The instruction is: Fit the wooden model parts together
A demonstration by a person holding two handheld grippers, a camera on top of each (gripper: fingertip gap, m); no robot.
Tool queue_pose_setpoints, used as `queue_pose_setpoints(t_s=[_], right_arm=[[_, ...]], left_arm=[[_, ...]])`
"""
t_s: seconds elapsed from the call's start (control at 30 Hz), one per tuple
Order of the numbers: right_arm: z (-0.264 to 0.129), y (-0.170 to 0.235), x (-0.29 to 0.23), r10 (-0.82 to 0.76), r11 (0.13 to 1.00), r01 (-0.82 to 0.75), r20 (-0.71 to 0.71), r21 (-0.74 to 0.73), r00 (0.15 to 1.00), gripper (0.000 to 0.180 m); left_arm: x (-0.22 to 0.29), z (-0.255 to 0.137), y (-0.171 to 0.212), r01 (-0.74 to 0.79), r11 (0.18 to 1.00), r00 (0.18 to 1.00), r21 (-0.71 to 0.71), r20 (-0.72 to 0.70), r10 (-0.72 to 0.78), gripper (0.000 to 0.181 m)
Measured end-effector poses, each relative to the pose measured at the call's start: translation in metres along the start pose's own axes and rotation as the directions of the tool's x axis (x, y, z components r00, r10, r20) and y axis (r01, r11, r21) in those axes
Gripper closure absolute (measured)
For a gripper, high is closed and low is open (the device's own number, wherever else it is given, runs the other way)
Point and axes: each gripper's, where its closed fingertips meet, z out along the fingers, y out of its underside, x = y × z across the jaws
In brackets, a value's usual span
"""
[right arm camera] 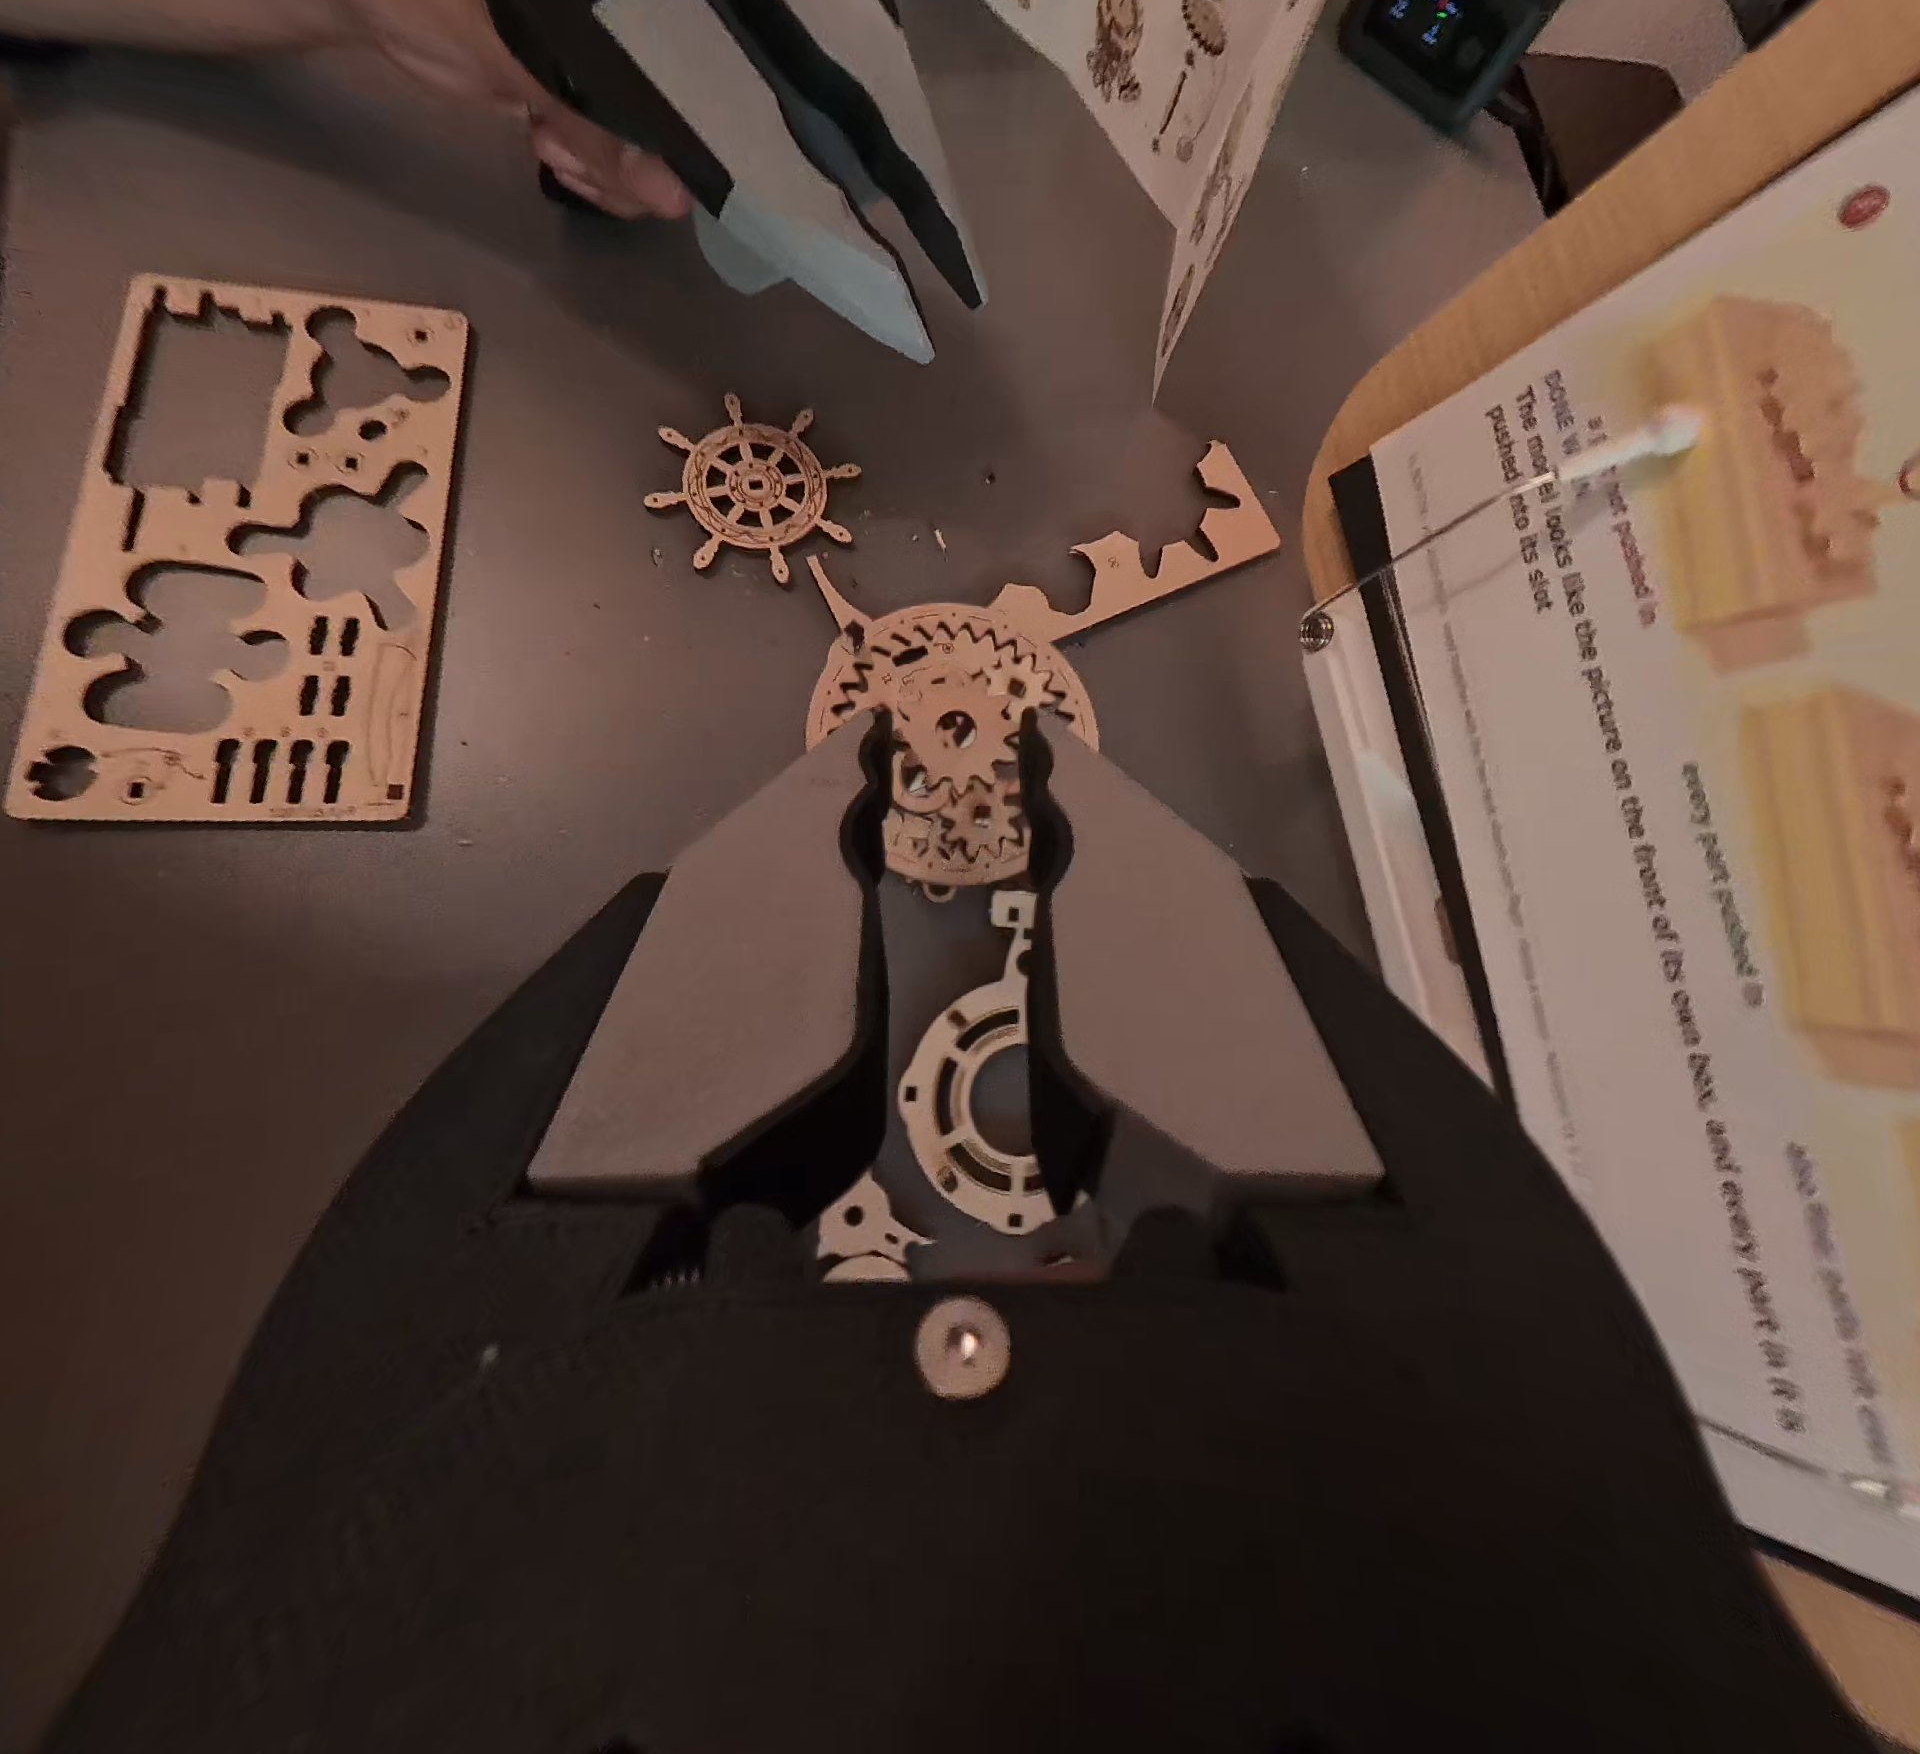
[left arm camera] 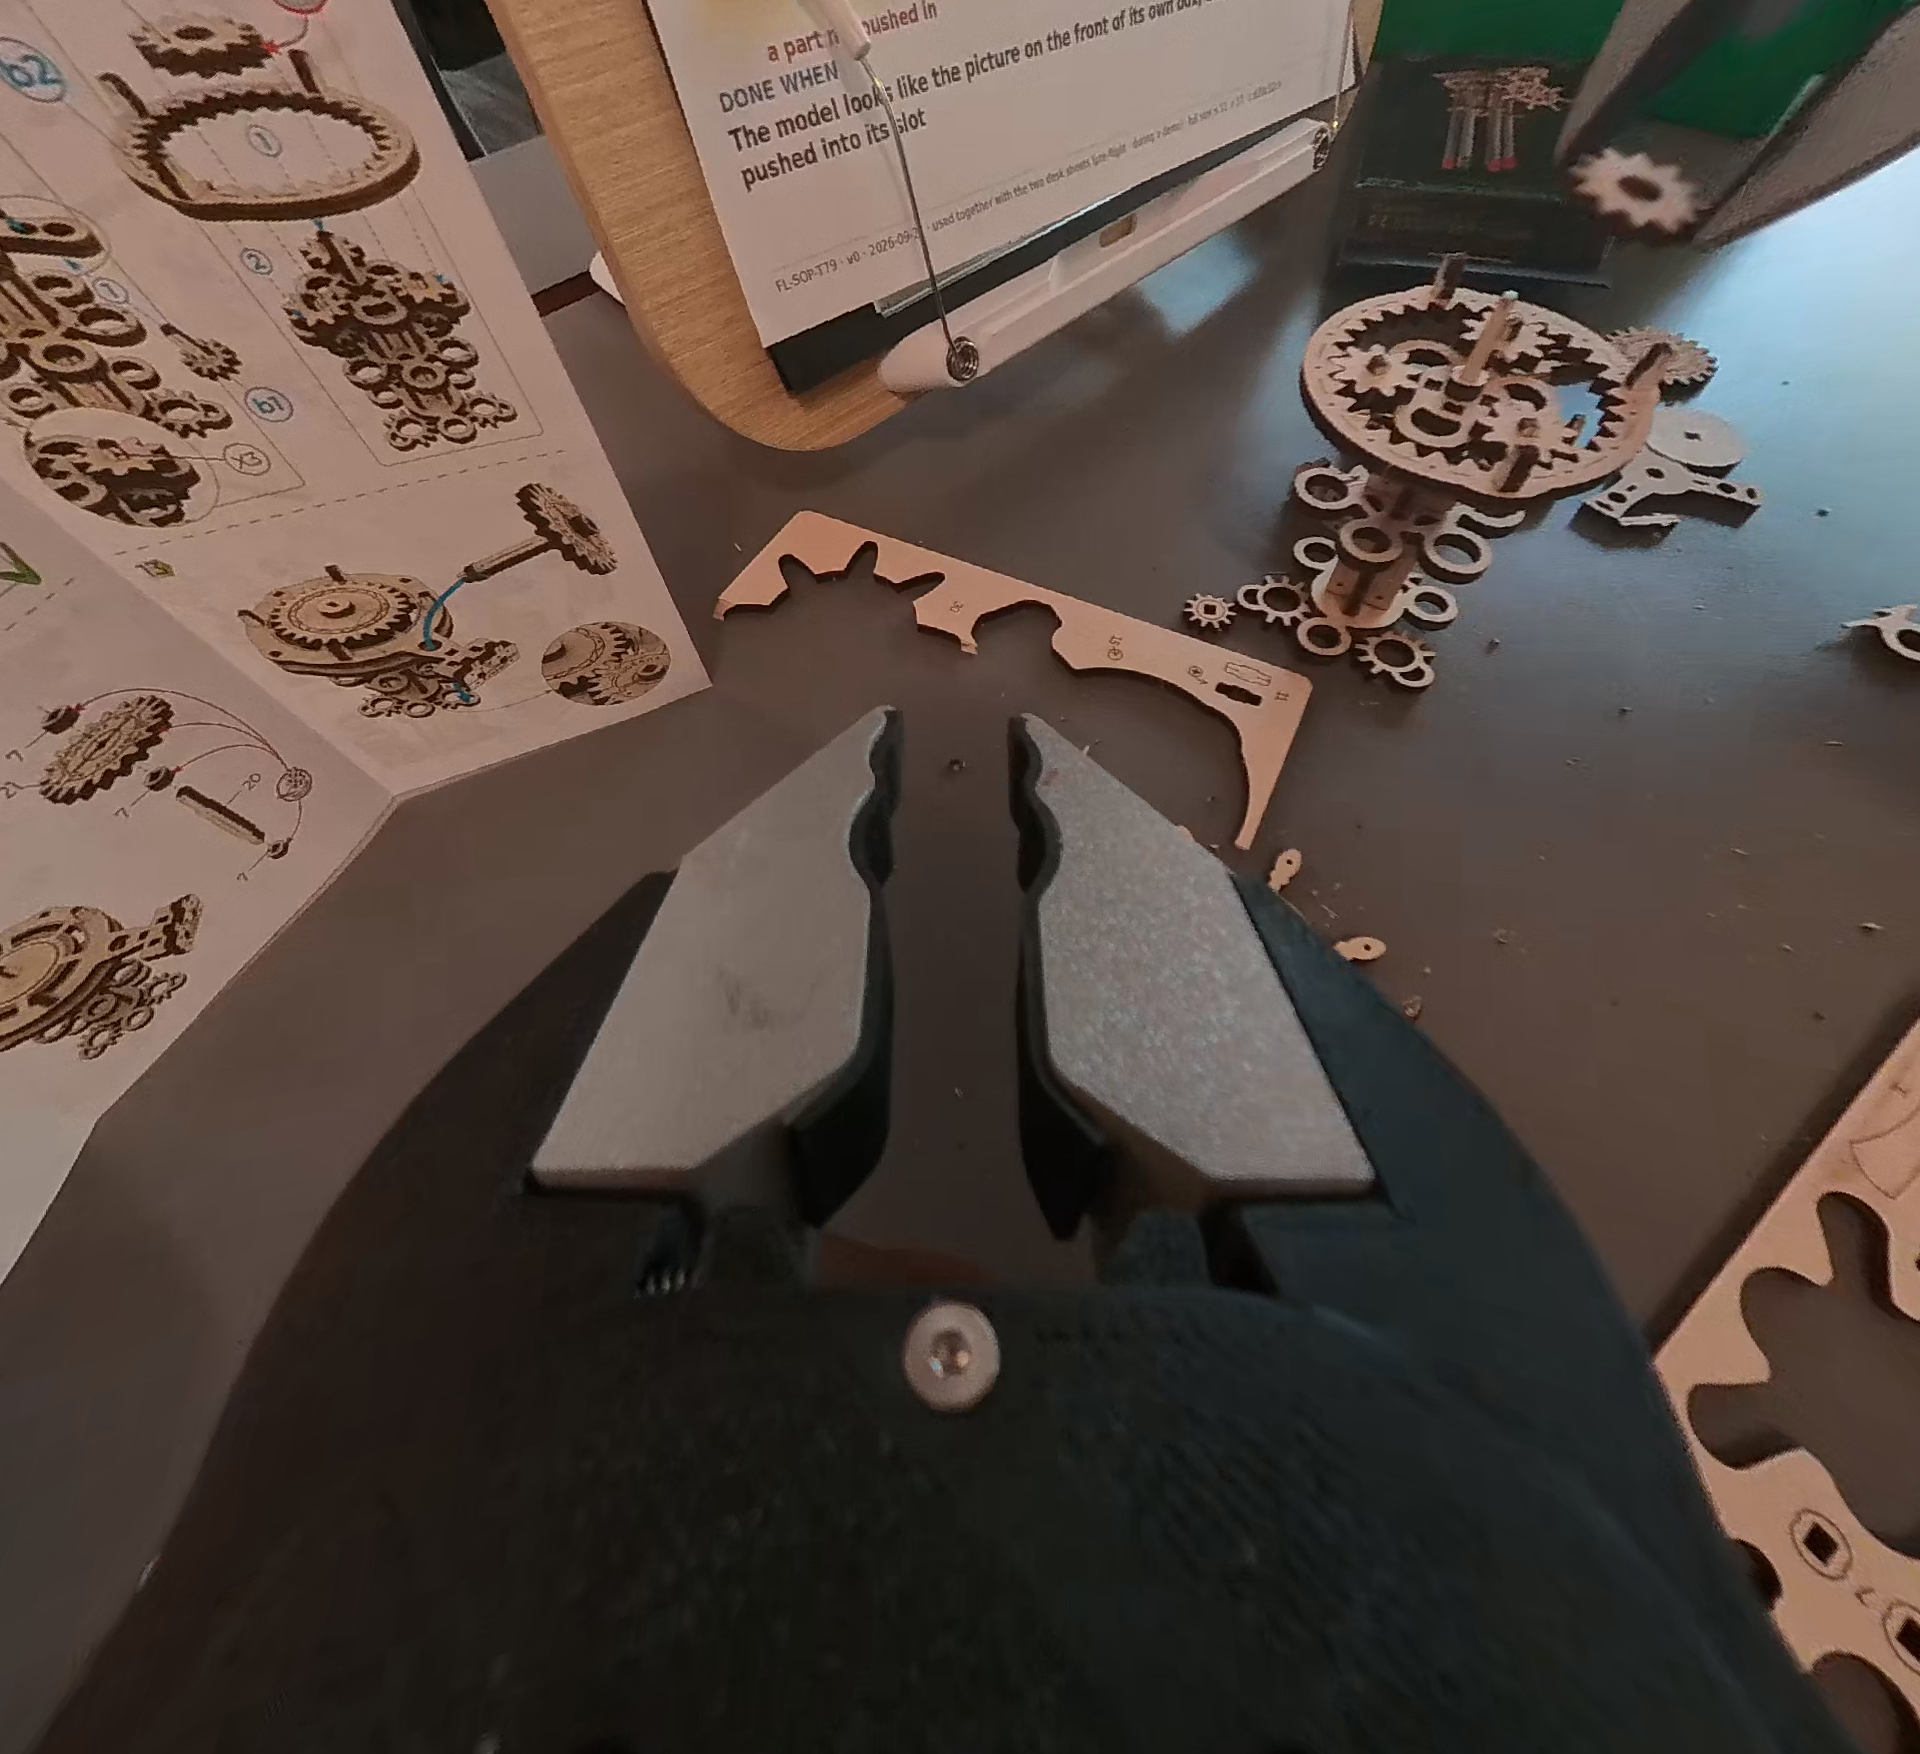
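Observation:
My right gripper point(right arm camera: 953, 730) is shut on a small wooden gear point(right arm camera: 951, 736) and holds it over the round gear assembly point(right arm camera: 862, 665). In the left wrist view that gear point(left arm camera: 1636, 192) hangs in the right gripper point(left arm camera: 1652, 198), above and behind the assembly point(left arm camera: 1455, 416), which stands on a stack of ring parts on the dark table. My left gripper point(left arm camera: 954, 738) is open and empty, low over the table, just in front of a punched-out wooden offcut strip point(left arm camera: 1039, 644). It also shows in the right wrist view point(right arm camera: 940, 322), held by a hand.
A ship's-wheel part point(right arm camera: 753, 489) and a punched-out sheet point(right arm camera: 239, 551) lie left of the assembly. A ring-shaped part point(right arm camera: 982, 1102) lies under my right gripper. An open instruction booklet point(left arm camera: 260, 405) stands at the left. A wooden board with a clipped sheet point(left arm camera: 987, 94) stands behind. Loose flat parts point(left arm camera: 1673, 478) lie by the assembly. My hands' fingertips stand some 15 cm from each other.

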Motion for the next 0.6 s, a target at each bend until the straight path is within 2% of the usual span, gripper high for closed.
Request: queue_pose_setpoints(t_s=[0.2,0.6], right_arm=[[0.01,-0.001,0.001,-0.13,0.989,0.129,-0.003,-0.073,0.992,0.159],[0.01,-0.002,0.004,-0.086,0.996,0.086,0.06,0.011,0.994,0.159]], left_arm=[[0.003,0.0,0.001,0.006,1.0,1.0,-0.004,-0.018,-0.006,0.163],[0.01,0.001,0.002,0.014,1.0,0.999,-0.015,-0.048,-0.015,0.162]])
